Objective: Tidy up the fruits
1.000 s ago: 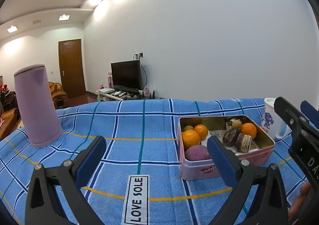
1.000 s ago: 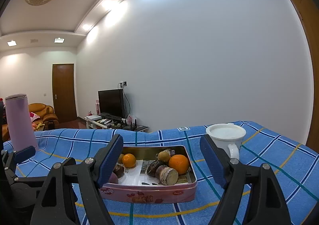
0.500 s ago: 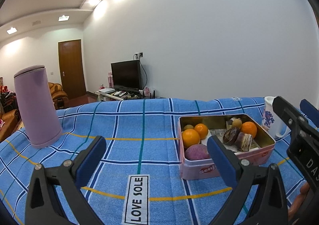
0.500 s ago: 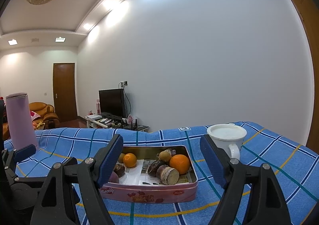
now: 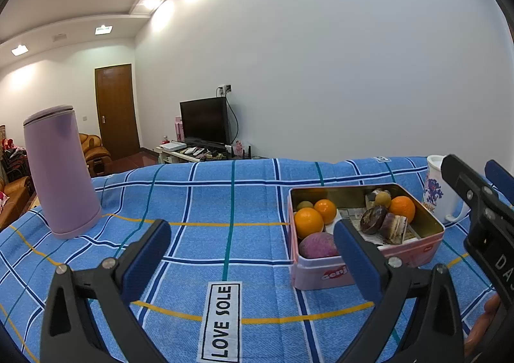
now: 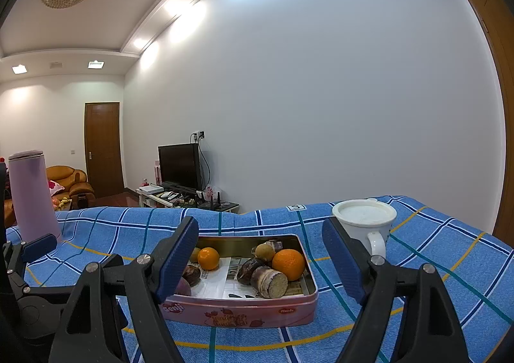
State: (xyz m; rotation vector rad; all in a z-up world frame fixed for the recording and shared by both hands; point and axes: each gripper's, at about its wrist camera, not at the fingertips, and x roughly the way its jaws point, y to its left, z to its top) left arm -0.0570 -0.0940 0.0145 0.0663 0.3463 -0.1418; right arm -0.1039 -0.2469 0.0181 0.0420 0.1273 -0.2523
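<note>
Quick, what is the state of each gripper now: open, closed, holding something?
Left gripper: open, holding nothing, above the blue cloth.
Right gripper: open, holding nothing, facing the pink tin.

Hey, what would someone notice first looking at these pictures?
The pink tin of fruit, with bright oranges inside, sits mid-table on the blue checked cloth. A tall purple flask stands far left, and a white mug stands just right of the tin.
</note>
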